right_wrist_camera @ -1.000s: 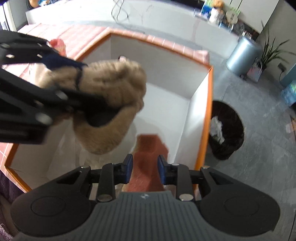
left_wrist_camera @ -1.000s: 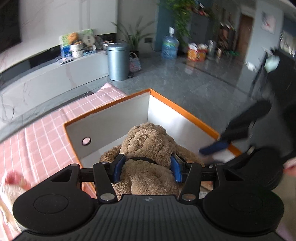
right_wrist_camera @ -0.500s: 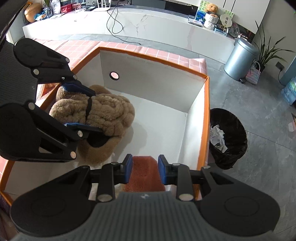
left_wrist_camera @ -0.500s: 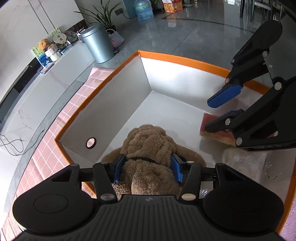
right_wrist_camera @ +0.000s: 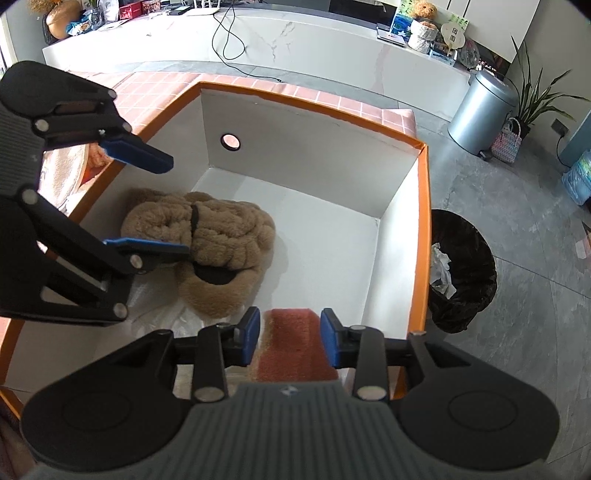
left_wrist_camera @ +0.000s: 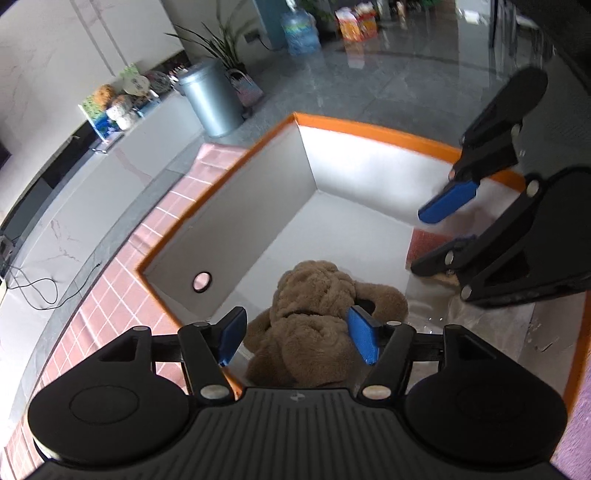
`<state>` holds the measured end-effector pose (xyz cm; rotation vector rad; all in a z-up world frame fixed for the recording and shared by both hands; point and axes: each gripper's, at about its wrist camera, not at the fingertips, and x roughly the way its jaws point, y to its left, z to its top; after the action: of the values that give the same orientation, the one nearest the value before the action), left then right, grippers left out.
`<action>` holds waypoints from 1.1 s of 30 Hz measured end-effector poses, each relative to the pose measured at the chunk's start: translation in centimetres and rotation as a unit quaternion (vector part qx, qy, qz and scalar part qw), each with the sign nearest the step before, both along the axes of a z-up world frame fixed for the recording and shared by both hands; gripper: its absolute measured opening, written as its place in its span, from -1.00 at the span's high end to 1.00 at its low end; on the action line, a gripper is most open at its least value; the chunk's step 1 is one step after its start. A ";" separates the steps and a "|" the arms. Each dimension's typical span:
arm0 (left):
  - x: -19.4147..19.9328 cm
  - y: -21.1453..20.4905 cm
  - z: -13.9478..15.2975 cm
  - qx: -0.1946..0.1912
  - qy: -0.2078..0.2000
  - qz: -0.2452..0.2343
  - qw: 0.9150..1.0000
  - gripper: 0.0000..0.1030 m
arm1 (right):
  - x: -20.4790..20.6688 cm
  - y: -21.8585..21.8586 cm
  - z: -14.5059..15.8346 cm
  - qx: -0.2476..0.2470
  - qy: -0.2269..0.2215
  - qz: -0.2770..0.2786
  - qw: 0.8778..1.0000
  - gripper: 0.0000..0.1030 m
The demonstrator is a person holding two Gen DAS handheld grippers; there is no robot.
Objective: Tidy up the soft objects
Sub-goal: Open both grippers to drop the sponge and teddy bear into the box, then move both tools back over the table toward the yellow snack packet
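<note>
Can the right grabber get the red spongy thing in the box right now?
Probably yes. The red sponge already lies between the right gripper pads, whose jaws have just been opening, and nothing blocks it; the plush toy sits off to the side.

no legible text was found in either view. packaging on the far counter [right_wrist_camera: 406, 22] was too small to read.

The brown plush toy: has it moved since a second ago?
Yes. The brown plush toy was held above the box; it now rests on the box floor.
</note>
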<state>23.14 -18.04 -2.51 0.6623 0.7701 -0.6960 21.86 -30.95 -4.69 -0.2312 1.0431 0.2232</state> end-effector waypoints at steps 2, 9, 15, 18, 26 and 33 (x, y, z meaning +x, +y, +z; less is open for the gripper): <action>-0.5 0.5 0.8 -0.026 -0.007 0.016 1.000 -0.46 | -0.3 0.2 0.3 0.001 -0.004 0.001 1.000 0.21; -3.5 2.9 2.9 -0.111 -0.059 0.052 0.991 -0.47 | -2.1 1.2 1.4 0.009 -0.028 0.001 1.000 -0.10; -6.1 6.1 3.5 -0.171 -0.071 0.102 0.977 -0.46 | -4.5 2.6 2.4 0.014 -0.073 -0.016 0.997 -0.35; -7.4 7.8 3.9 -0.198 -0.089 0.131 0.967 -0.46 | -5.9 3.0 3.0 0.027 -0.107 -0.037 0.993 -0.38; -11.2 12.2 4.7 -0.234 -0.146 0.205 0.939 -0.45 | -9.9 6.1 4.4 0.077 -0.190 -0.070 0.976 -0.39; -13.7 16.7 4.0 -0.243 -0.138 0.271 0.921 -0.42 | -12.6 10.6 5.0 0.098 -0.239 -0.058 0.964 -0.40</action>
<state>9.41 -1.35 1.53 0.0710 0.4541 -0.2515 9.24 -20.40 0.31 -0.0387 0.5469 0.1526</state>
